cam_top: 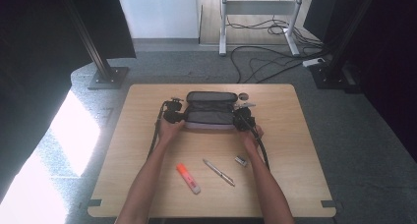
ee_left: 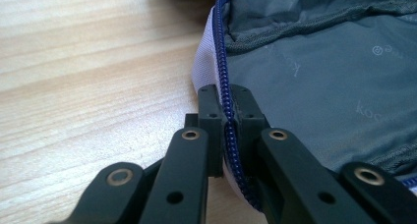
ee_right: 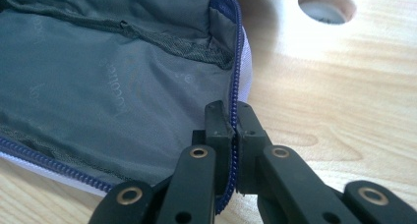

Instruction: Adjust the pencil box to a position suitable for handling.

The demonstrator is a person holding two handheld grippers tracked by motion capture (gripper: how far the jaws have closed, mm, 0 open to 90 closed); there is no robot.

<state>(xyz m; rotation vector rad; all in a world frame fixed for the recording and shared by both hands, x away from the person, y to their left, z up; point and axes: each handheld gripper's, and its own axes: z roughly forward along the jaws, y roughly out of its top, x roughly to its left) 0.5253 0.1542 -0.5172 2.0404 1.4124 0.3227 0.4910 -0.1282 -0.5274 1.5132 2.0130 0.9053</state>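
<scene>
Both hand-held grippers, left and right, each clamped tight on the open pouch's blue zipper edge.

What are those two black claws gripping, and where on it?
Both hold the open pencil case by its blue zipper edge: the left gripper pinches the rim at one end, the right gripper at the other end.

Both forearms are coming in bare, no sleeves showing. The left gripper is looking matte black: chunky link arms running down to 6 o'clock, brass-ringed pivot screws, small dark holes in the links, squared-off pads. The right gripper is wearing the same black-and-brass build. A black cable is trailing off each one toward 6 o'clock
</scene>
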